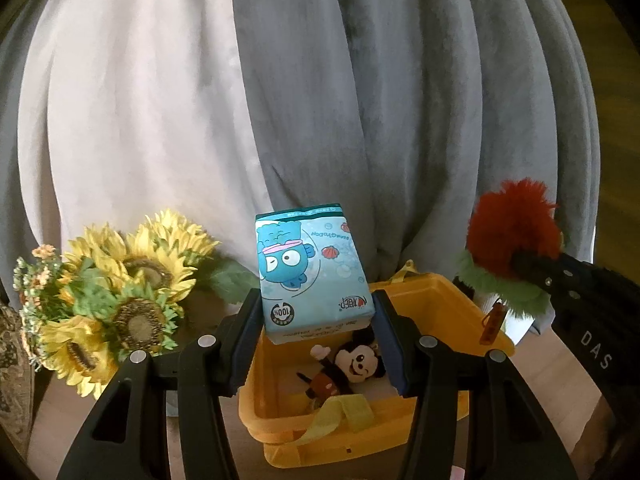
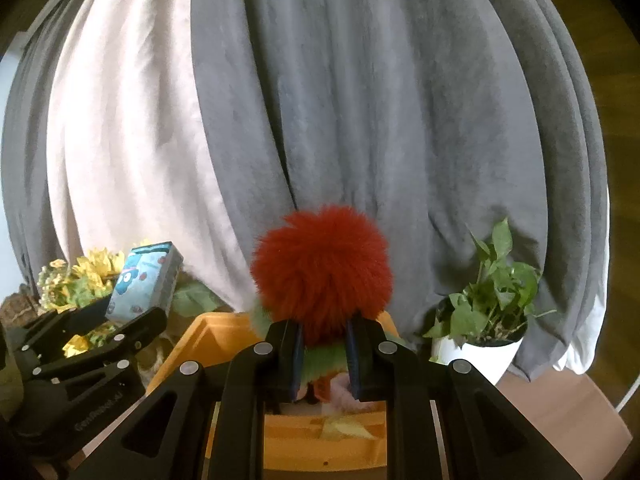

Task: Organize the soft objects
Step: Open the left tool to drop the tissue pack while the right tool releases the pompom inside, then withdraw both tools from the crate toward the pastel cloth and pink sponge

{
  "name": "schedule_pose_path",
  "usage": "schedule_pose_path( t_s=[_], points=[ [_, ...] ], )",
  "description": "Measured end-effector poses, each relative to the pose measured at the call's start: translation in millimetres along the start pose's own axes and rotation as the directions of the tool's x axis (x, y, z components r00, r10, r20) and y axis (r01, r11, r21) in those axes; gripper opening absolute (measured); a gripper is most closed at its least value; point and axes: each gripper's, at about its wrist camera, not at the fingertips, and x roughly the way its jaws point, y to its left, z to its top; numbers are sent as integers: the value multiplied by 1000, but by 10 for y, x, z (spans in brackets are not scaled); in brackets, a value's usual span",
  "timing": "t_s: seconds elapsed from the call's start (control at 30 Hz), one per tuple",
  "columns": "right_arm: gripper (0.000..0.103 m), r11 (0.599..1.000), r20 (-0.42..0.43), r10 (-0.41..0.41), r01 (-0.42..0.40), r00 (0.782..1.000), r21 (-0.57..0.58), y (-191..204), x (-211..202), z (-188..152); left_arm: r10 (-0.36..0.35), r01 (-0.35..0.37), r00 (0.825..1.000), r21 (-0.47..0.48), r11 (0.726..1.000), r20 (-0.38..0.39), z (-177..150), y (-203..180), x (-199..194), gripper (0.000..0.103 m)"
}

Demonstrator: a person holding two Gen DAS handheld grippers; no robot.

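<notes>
My left gripper [image 1: 316,312] is shut on a blue tissue pack [image 1: 312,272] with a cartoon fish print and holds it above the far left part of a yellow basket [image 1: 440,296]. A Mickey Mouse plush [image 1: 348,366] lies inside the basket. My right gripper [image 2: 323,344] is shut on a red fluffy plush with green trim [image 2: 320,268] and holds it over the basket [image 2: 208,332]. In the left wrist view that plush [image 1: 512,232] hangs at the right of the basket. The tissue pack [image 2: 146,280] also shows at the left of the right wrist view.
A bunch of artificial sunflowers [image 1: 120,292] stands left of the basket. A potted green plant in a white pot [image 2: 484,320] stands at the right. Grey and white curtains [image 1: 320,80] hang close behind. The table top is light wood [image 2: 560,404].
</notes>
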Motion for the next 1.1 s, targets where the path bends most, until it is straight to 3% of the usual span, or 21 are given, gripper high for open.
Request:
schedule_pose_path(
  t_s=[0.33,0.83,1.0,1.1],
  points=[
    [19,1000,-95,26,-25,995,16,-29,465,-114,-18,17,995,-13,1000,-102,-139,21,402,53],
    [20,998,-281,67,-60,957,32,5,1036,-460,-69,63,961,-32,997,-266,-415,53,893,53],
    [29,997,-319,72,-63,945,38,8,1114,-503,-76,70,949,-33,997,-306,-444,41,986,54],
    [39,998,-321,63,-54,945,37,1,1113,-512,-68,63,951,-28,998,-302,-438,29,974,64]
  ],
)
